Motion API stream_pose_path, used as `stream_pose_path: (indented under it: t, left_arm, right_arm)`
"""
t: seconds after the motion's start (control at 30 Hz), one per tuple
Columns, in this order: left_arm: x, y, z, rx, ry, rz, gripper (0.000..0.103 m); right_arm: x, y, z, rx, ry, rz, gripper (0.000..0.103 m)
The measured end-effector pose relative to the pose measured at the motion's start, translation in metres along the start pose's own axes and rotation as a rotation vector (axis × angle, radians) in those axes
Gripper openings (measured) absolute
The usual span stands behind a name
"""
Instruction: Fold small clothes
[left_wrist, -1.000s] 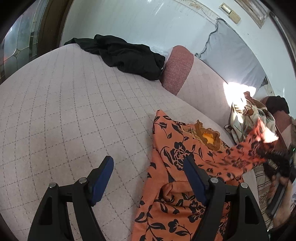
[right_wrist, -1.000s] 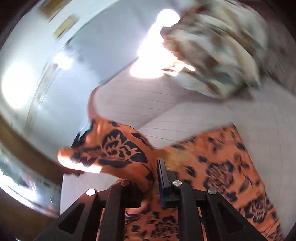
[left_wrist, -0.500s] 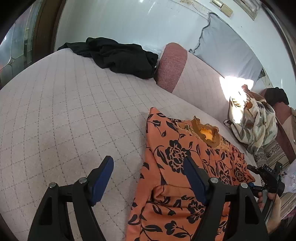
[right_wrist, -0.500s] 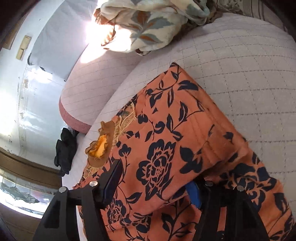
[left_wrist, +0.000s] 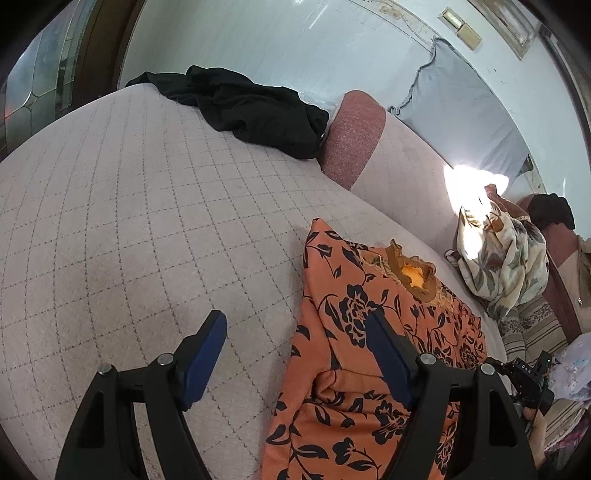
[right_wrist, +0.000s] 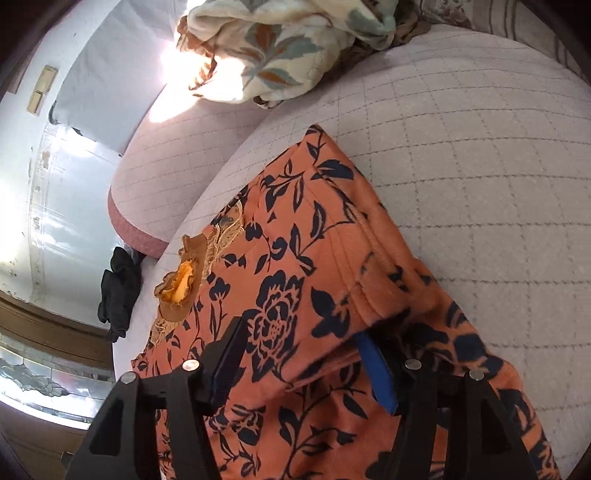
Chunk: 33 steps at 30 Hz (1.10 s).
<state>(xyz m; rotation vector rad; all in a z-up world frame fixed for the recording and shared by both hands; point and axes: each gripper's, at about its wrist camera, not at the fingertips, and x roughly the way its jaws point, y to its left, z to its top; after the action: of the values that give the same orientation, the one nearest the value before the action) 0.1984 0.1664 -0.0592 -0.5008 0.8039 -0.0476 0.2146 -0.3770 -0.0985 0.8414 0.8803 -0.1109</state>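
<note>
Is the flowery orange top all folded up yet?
Partly. The orange floral top lies on the quilted bed with one sleeve folded across it. Both the right gripper and left gripper are open, holding nothing. More folds remain.

Quilted pinkish sofa (left_wrist: 147, 206), white wall (left_wrist: 258, 40), grey cushion (left_wrist: 465, 107), sunlit patch (left_wrist: 469, 181), patterned glass window (right_wrist: 33, 376)

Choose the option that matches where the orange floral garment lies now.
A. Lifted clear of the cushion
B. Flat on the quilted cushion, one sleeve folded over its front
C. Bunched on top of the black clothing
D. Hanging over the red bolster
B: the orange floral garment lies on the quilted cushion, with its sleeve folded across the front.
</note>
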Motion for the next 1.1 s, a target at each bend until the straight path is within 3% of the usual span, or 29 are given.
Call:
stream_pose_path:
  t: [0.13, 0.23, 0.33, 0.43, 0.5, 0.57, 0.63, 0.8, 0.87, 0.93, 1.0, 1.1]
  left_arm:
    - [0.001, -0.001, -0.003, 0.02, 0.003, 0.012, 0.078]
    - [0.001, -0.003, -0.003, 0.023, -0.002, 0.01, 0.078]
    - [0.005, -0.011, -0.004, 0.052, -0.001, 0.012, 0.078]
    - [0.014, -0.02, -0.007, 0.083, 0.019, 0.014, 0.078]
    - [0.017, -0.024, -0.01, 0.105, 0.026, 0.017, 0.078]
    - [0.016, -0.026, -0.011, 0.128, 0.023, 0.023, 0.078]
    - [0.014, -0.026, -0.011, 0.139, 0.015, 0.031, 0.078]
    - [0.014, -0.025, -0.01, 0.126, 0.017, 0.02, 0.078]
    - [0.016, -0.026, -0.011, 0.135, 0.019, 0.028, 0.078]
    - [0.017, -0.025, -0.012, 0.134, 0.026, 0.03, 0.078]
    - [0.016, -0.022, -0.011, 0.13, 0.031, 0.032, 0.078]
    - [0.014, -0.02, -0.008, 0.12, 0.023, 0.03, 0.078]
  right_arm:
    - [-0.022, -0.01, -0.006, 0.007, -0.011, -0.084, 0.065]
    - [-0.054, -0.008, -0.004, 0.001, -0.103, -0.09, 0.067]
    - [-0.068, 0.017, 0.005, -0.081, -0.135, 0.014, 0.069]
    - [-0.051, 0.032, 0.017, -0.12, -0.056, 0.17, 0.075]
    - [-0.023, 0.017, 0.022, -0.106, 0.005, 0.185, 0.083]
    - [0.008, -0.022, 0.02, 0.047, 0.091, 0.16, 0.077]
    - [-0.004, -0.027, 0.02, 0.088, 0.044, 0.231, 0.076]
    - [-0.02, 0.013, 0.033, -0.051, 0.029, 0.32, 0.078]
    - [-0.009, 0.013, 0.043, -0.063, 0.011, 0.284, 0.079]
    - [0.02, -0.011, 0.051, 0.025, 0.064, 0.179, 0.078]
    - [0.019, -0.022, 0.058, 0.119, 0.044, 0.227, 0.078]
    - [-0.001, 0.008, 0.064, 0.022, 0.019, 0.319, 0.079]
